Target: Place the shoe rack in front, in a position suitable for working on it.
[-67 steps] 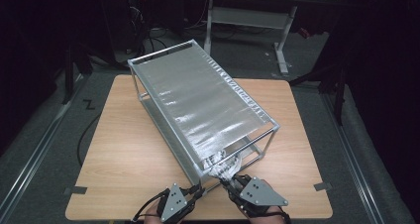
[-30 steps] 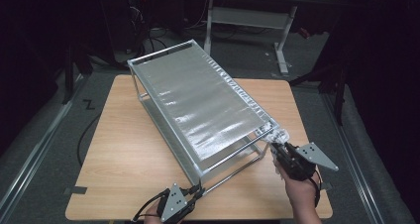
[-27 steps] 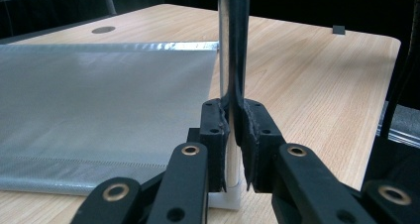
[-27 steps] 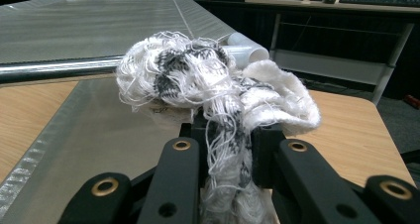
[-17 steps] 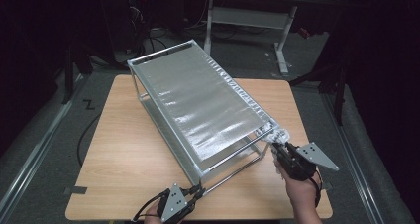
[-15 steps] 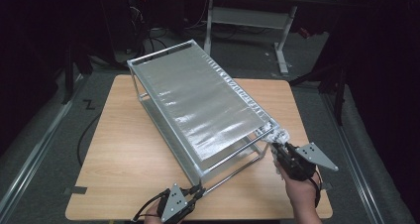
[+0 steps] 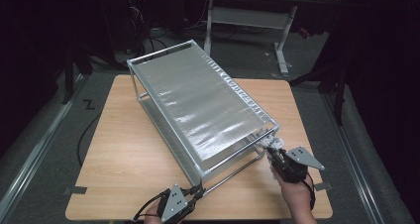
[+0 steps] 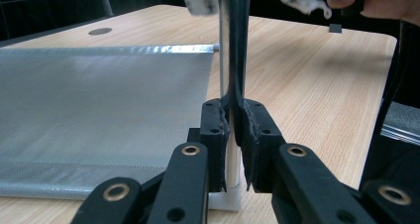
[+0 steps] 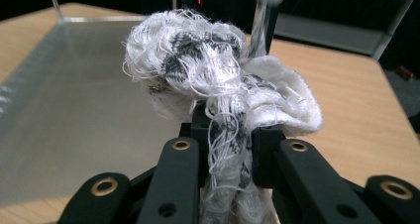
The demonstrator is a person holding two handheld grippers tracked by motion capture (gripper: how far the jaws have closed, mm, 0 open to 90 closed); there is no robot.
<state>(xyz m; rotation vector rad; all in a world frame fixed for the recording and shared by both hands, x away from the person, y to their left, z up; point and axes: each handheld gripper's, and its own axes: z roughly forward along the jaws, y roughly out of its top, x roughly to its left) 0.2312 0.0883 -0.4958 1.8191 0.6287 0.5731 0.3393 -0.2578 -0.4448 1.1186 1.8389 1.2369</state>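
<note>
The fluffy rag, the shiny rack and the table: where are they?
rag [image 9: 218, 80], right gripper view, its frayed bunched middle
rack [image 7: 198, 102], high view, its grey mesh top
table [image 7: 124, 149], high view, bare wood

Your left claw [image 7: 198, 190] sits at the bottom edge of the high view, its hand cut off. In the right gripper view the frayed cloth [image 9: 218, 85] hides your right claw's [image 9: 225, 135] pads and most of the rack post [image 9: 260, 26] behind, which is blurred.
</note>
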